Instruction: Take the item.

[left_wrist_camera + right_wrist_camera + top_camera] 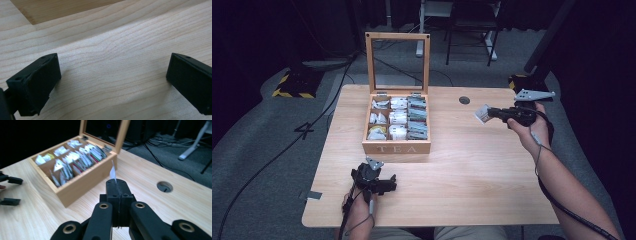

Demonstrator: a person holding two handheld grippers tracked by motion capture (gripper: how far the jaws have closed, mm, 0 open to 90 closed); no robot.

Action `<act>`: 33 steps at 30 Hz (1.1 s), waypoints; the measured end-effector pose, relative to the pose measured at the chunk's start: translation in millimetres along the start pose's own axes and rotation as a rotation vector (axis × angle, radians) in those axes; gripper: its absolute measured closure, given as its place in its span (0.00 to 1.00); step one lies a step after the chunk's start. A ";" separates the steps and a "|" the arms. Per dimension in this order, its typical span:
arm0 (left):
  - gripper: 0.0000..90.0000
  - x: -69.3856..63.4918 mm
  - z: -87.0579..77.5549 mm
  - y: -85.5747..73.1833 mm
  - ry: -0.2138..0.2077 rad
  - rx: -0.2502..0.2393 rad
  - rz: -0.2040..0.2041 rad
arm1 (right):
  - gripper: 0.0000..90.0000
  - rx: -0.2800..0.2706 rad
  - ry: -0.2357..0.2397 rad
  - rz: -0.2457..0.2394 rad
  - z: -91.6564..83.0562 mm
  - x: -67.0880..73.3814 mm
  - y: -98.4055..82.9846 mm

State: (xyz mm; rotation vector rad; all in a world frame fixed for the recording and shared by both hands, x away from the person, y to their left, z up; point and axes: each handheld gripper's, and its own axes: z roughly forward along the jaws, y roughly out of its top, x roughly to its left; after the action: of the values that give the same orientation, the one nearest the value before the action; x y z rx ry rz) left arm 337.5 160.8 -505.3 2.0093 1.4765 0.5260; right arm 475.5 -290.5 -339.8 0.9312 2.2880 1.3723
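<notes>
The right gripper [488,113] has its fingers clenched on a tea bag [482,114], a small white packet pinched at one edge so that the rest of it sticks out past the fingertips. In the right gripper view the packet [113,173] stands edge-on, a thin upright sliver rising straight out of the closed seam, its long axis running on from the fingers themselves.

What the coming move turns on, I judge, is where the tea box [396,131] lies from that packet: ahead of the fingers and off to the side toward the other hand, well apart, with bare counter [472,165] between. Its glass lid stands open, upright at the far edge, and the compartments are packed with standing packets (the column nearest the right gripper looks the fullest). Whether the bag is bound for the box or away from it cannot be read here.

The left gripper [382,184] rests low over the counter on the near side of the box, its fingers [35,85] released, spread wide and holding nothing, only wood grain between them. It lies nearer the box, but the right one has the bag.
</notes>
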 end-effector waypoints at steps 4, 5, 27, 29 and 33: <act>0.00 0.0 0.0 0.0 0.000 0.000 0.000 | 1.00 0.007 -0.017 0.022 -0.6 -8.0 -8.5; 0.00 0.0 0.0 0.0 0.000 0.000 0.000 | 1.00 0.017 -0.029 0.036 -0.6 -13.1 -14.5; 0.00 0.0 0.0 0.0 0.001 0.000 0.000 | 1.00 0.154 -0.040 0.220 15.1 -44.2 -93.0; 0.00 0.0 0.0 0.0 0.000 0.000 0.000 | 1.00 0.162 -0.038 0.233 16.5 -45.5 -96.2; 0.00 0.0 0.0 0.0 0.000 0.000 0.000 | 1.00 0.181 -0.033 0.256 19.7 -47.7 -100.9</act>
State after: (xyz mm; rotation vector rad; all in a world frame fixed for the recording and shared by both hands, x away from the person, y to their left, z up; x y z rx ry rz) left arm 337.5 160.8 -505.3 2.0095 1.4765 0.5259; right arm 484.6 -342.6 -440.1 1.3335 2.3622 1.2460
